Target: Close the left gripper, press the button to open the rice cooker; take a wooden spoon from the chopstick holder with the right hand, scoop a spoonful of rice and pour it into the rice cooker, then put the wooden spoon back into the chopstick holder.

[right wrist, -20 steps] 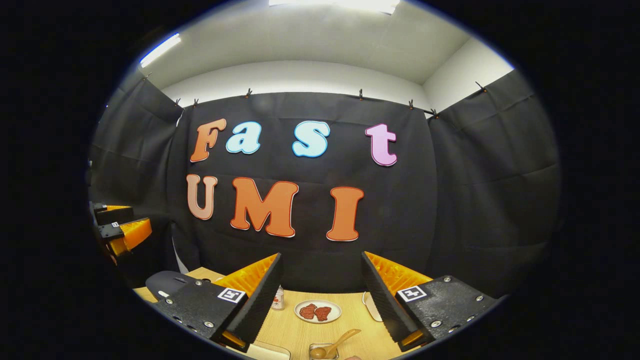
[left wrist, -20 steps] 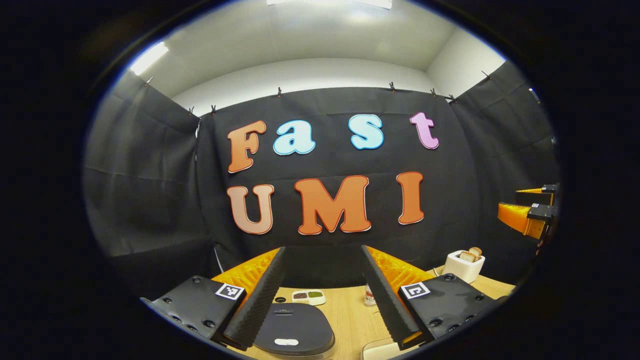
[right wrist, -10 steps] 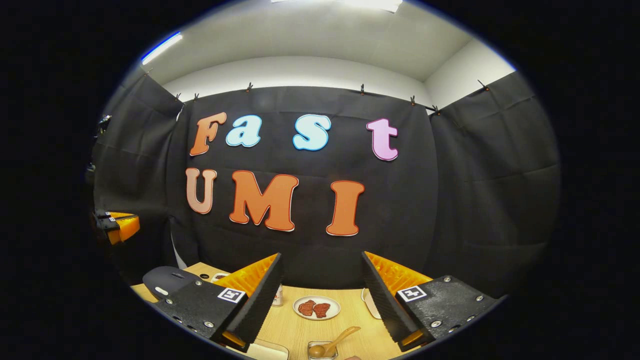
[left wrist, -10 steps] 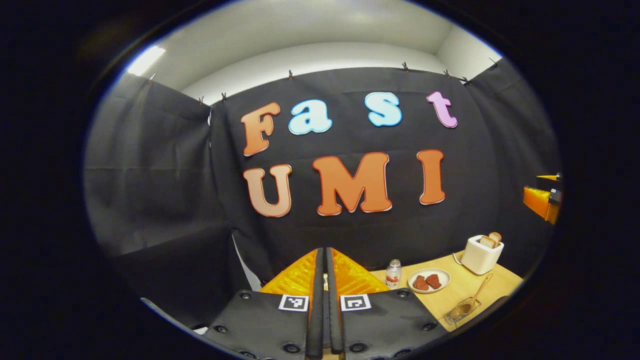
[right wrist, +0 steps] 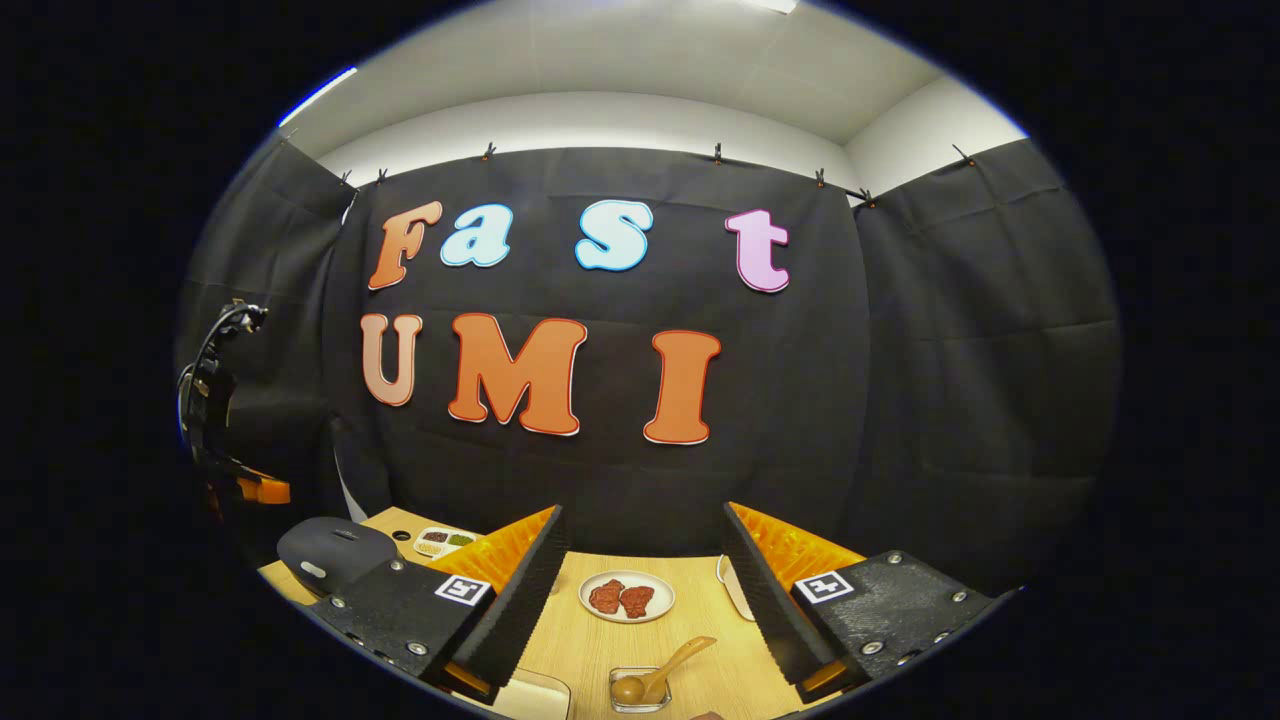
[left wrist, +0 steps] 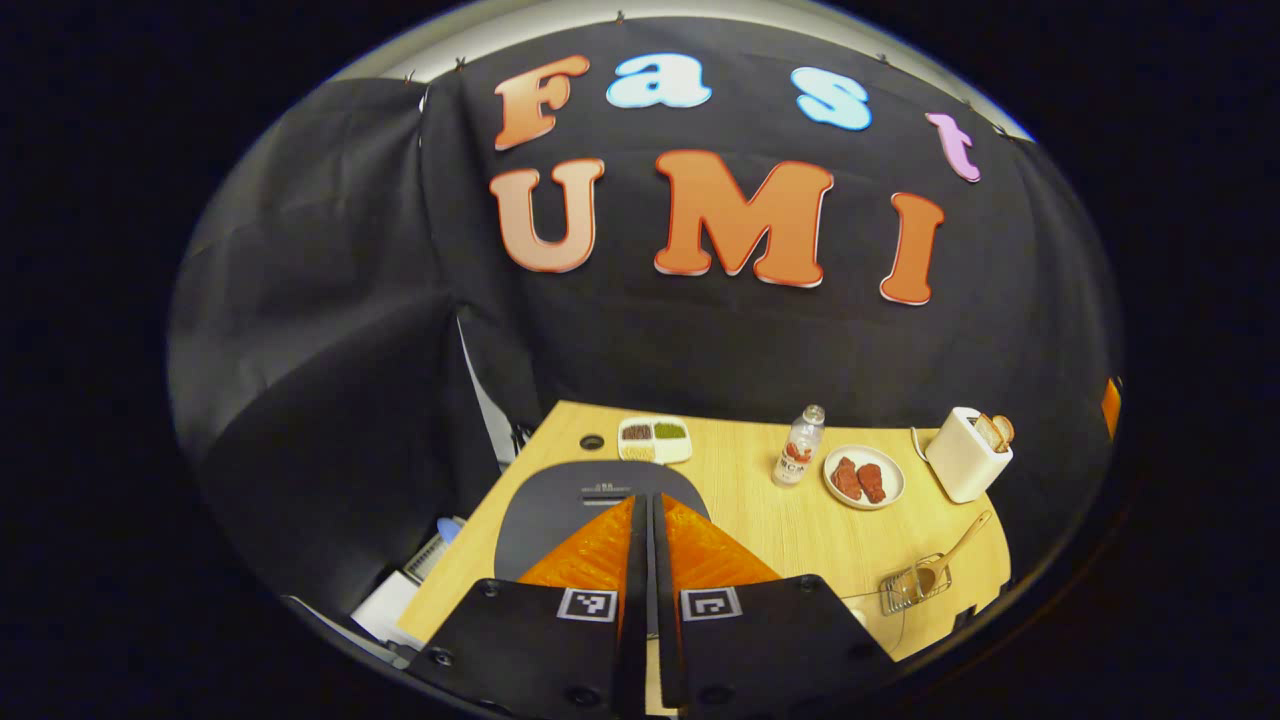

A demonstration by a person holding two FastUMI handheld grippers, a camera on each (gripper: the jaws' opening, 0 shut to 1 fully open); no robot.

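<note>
Your left gripper [left wrist: 648,520], spread a second ago, now has its fingers pressed together and tipped down over the dark grey domed rice cooker [left wrist: 560,500] at lower centre, ready for the button, while your right gripper [right wrist: 645,590] waits spread.

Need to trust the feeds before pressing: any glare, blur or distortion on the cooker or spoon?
Left gripper view: sharp, evenly lit, fisheye bends the light wooden table; dark grey rice cooker lid shows no glare. Right gripper view: wooden spoon crisp, low near the edge.
</note>
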